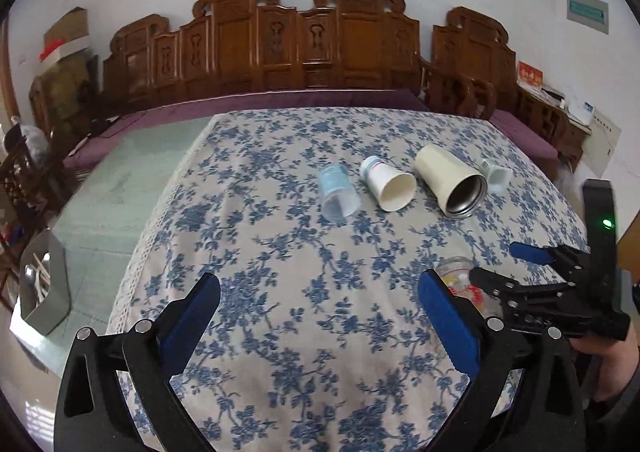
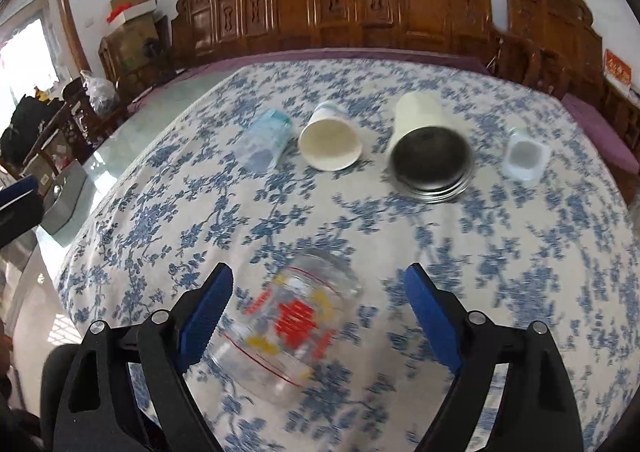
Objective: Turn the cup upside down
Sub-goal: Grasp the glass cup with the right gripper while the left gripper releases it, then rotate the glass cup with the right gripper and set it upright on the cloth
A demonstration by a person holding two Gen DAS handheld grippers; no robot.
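Note:
A clear glass cup [image 2: 286,326] with red and yellow print lies on its side on the floral tablecloth [image 2: 360,228], between the open fingers of my right gripper [image 2: 318,292]; the fingers stand apart from it. In the left wrist view the same cup [image 1: 460,278] shows partly behind my right gripper [image 1: 496,260]. My left gripper [image 1: 320,298] is open and empty over the near cloth. Further back lie a clear blue cup [image 2: 264,144], a white paper cup [image 2: 330,142], a cream steel-lined tumbler [image 2: 430,150] and a small clear cup [image 2: 524,156], all on their sides.
A grey metal holder [image 1: 44,292] with utensils stands on the bare glass tabletop [image 1: 132,180] at the left. A carved wooden bench [image 1: 280,48] with a purple cushion runs behind the table. The row of cups also shows in the left wrist view [image 1: 394,184].

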